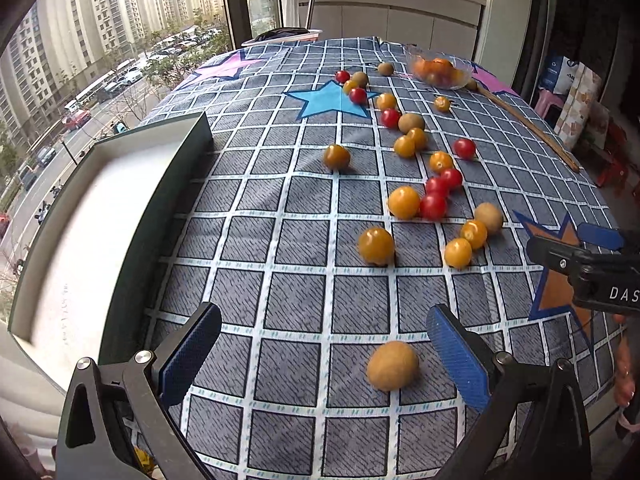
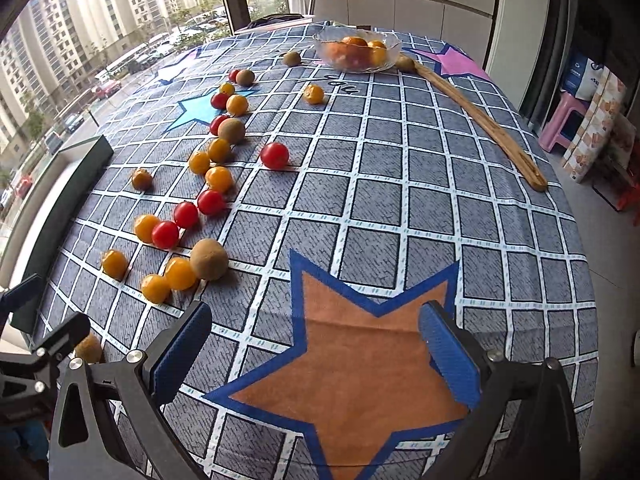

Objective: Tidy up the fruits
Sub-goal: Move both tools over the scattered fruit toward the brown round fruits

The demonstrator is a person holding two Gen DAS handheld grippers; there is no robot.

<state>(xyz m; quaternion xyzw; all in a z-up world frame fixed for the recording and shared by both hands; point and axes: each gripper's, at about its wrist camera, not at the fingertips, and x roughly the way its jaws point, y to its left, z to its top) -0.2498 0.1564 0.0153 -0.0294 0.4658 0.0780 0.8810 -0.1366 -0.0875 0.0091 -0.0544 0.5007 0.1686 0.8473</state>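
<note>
Several red and yellow cherry tomatoes and brown longans lie scattered on the checked cloth. My left gripper (image 1: 324,320) is open and empty; a tan longan (image 1: 393,365) lies on the cloth between its blue fingers, nearer the right one. A yellow tomato (image 1: 376,245) sits further ahead. My right gripper (image 2: 316,322) is open and empty over an orange star patch (image 2: 360,356); its tip also shows in the left wrist view (image 1: 576,248). A brown longan (image 2: 209,259) and yellow tomatoes (image 2: 180,273) lie to its left.
A white box with dark green walls (image 1: 160,208) stands at the table's left edge. A glass bowl (image 2: 357,51) with fruit stands at the far side. A long wooden stick (image 2: 480,120) lies along the right side. The left gripper shows at the right wrist view's lower left (image 2: 44,344).
</note>
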